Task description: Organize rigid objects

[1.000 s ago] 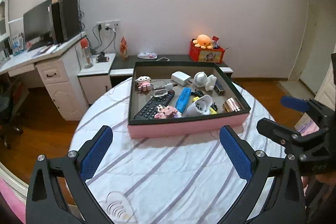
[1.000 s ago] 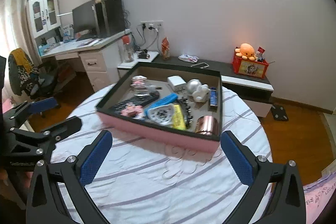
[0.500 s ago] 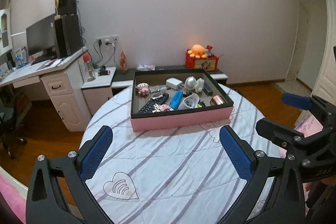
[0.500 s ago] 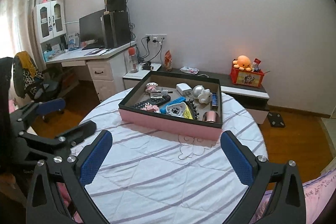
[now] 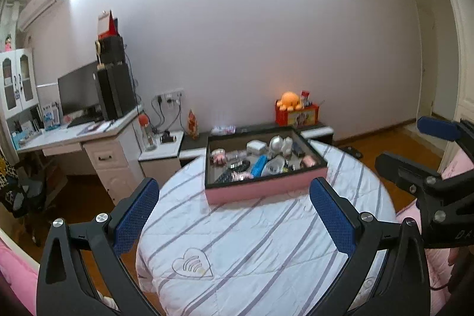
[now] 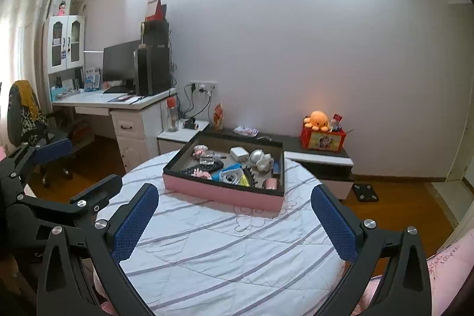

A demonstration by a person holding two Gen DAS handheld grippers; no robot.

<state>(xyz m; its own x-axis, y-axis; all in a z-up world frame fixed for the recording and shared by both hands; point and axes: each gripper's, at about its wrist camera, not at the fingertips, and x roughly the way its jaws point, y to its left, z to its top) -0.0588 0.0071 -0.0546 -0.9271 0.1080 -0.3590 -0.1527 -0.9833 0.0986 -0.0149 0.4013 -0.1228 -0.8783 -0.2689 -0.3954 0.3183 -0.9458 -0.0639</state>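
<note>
A pink box with a black rim [image 5: 260, 191] [image 6: 219, 193] sits at the far side of a round table with a striped white cloth [image 5: 266, 242] [image 6: 222, 250]. It holds several small rigid things: a remote [image 6: 204, 166], a blue case [image 5: 259, 165], a white charger [image 6: 238, 153], a silver ball [image 6: 256, 156]. My left gripper [image 5: 234, 215] is open and empty, well back from the box. My right gripper [image 6: 234, 215] is open and empty, also well back. Each gripper shows at the edge of the other's view.
A white desk with a monitor and black speakers [image 6: 130, 91] stands at the left. A low black cabinet [image 6: 320, 159] with a red box and an orange plush octopus [image 6: 318, 120] stands behind the table. An office chair [image 6: 26, 114] is at far left.
Both grippers have pulled back and up from the box, so the box looks smaller and farther and more of the room shows. Both stayed open and empty.
</note>
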